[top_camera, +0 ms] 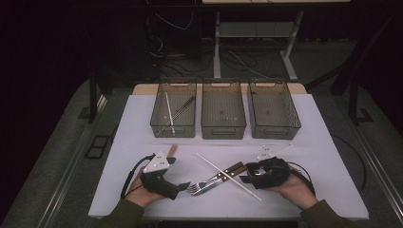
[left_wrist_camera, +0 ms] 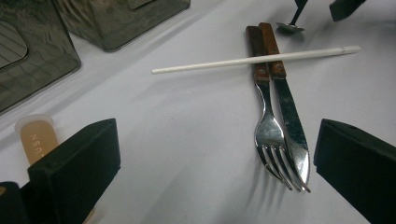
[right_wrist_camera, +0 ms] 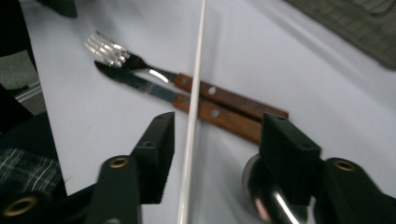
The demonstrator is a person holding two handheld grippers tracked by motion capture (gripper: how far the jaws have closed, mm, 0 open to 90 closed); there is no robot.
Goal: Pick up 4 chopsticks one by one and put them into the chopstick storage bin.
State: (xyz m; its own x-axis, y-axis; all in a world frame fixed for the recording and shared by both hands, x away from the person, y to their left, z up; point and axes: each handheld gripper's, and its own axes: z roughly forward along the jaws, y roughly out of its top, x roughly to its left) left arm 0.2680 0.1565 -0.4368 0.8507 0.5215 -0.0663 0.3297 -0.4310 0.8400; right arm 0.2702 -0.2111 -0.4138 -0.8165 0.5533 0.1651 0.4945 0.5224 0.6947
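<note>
Three smoky see-through bins stand in a row at the far side of the white tabletop (top_camera: 142, 118), close together but apart. The left bin (top_camera: 174, 134) holds a white chopstick (top_camera: 169, 111) and what look like two dark ones (top_camera: 183, 109) lying slantwise. The middle bin (top_camera: 223, 134) and the right bin (top_camera: 275, 133) show bare floors. A pale wooden handle (left_wrist_camera: 35, 140) with small lettering lies on the near left. Beyond the tabletop, cables (top_camera: 176, 61) trail over the dark floor beside a metal frame (top_camera: 217, 47).
</note>
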